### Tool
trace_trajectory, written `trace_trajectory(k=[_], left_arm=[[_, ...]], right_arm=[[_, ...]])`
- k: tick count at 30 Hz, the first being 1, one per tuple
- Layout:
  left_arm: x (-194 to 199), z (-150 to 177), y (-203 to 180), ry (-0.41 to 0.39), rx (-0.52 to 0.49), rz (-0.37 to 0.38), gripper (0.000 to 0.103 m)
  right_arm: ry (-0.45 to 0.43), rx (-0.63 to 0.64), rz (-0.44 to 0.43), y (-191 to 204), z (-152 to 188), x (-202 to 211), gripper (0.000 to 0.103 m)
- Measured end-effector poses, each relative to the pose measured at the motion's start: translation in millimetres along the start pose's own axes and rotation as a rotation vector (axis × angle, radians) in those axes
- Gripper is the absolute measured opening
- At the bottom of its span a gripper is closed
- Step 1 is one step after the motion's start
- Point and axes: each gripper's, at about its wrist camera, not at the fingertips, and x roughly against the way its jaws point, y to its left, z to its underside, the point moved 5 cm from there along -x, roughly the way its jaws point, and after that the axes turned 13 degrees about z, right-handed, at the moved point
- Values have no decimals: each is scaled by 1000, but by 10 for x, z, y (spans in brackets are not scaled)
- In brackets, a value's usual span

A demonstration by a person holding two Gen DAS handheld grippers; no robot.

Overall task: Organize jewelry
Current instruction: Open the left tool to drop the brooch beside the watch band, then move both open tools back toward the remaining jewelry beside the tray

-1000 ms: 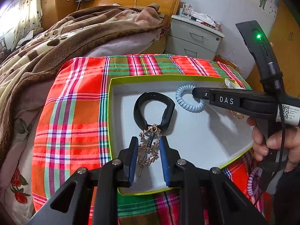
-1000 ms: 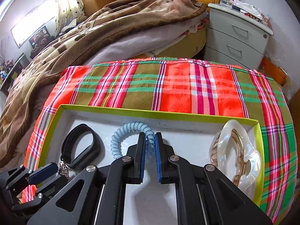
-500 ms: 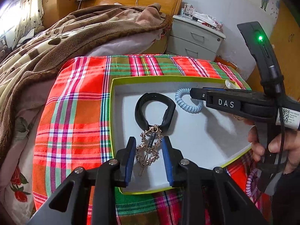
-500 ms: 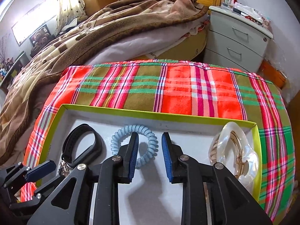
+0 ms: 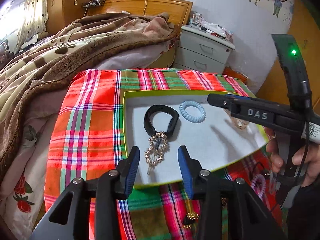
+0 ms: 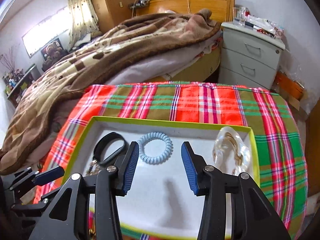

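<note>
A white tray with a yellow-green rim (image 5: 125, 120) (image 6: 80, 140) lies on a plaid cloth. In it lie a black band (image 5: 161, 120) (image 6: 110, 150), a gold chain hair clip (image 5: 157, 153), a pale blue coil hair tie (image 5: 192, 113) (image 6: 155, 149) and a clear pearly claw clip (image 6: 232, 152). My left gripper (image 5: 158, 158) is open and empty, its fingers on either side of the gold clip. My right gripper (image 6: 160, 160) is open and empty, just behind the blue hair tie; it also shows in the left wrist view (image 5: 220, 100).
A purple coil hair tie (image 5: 258, 184) and a small gold piece (image 5: 190, 216) lie on the plaid cloth (image 5: 88, 124) in front of the tray. A bed with a brown blanket (image 6: 100, 60) is to the left, a grey nightstand (image 6: 252, 60) behind.
Both grippers opened and pulled back. The left let go of the gold clip and the right let go of the blue hair tie; both pieces now lie in the tray.
</note>
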Motion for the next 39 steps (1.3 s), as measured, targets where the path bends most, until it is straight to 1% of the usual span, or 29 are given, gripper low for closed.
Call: trace_trajectory(k=[6, 10, 13, 15, 19, 21, 24, 25, 28, 30, 33, 35, 39], left_arm=[[169, 139, -102, -18, -6, 7, 43], [265, 258, -153, -27, -4, 3, 43], [322, 353, -184, -28, 2, 14, 43], [359, 420, -209, -28, -2, 5, 43], [419, 552, -237, -32, 9, 13, 43], [425, 621, -247, -29, 11, -6, 43], [433, 707, -268, -21, 20, 11, 43], [437, 727, -274, -20, 22, 15, 43], [428, 800, -290, -13, 23, 18, 43], [419, 856, -281, -3, 27, 17, 43], [414, 915, -267, 7, 30, 21, 43], [422, 940, -247, 7, 37, 21, 43], [414, 972, -203, 11, 54, 17, 43]], right_arm=[[-55, -14, -4, -99, 168, 321, 45], [-73, -20, 16, -209, 398, 496, 45], [-73, -34, 29, -320, 580, 586, 45], [-73, -39, 44, -381, 720, 639, 45], [-55, -62, 79, -500, 998, 698, 45], [-52, -73, 73, -521, 1115, 726, 45], [-36, -92, 122, -557, 1284, 754, 45], [-33, -105, 127, -570, 1336, 765, 45], [-20, -159, 102, -622, 1493, 810, 45], [-21, -175, 110, -681, 1581, 844, 45], [-29, -205, 138, -825, 1679, 885, 45], [-23, -208, 171, -920, 1687, 876, 45], [-4, -210, 185, -1063, 1684, 805, 45]])
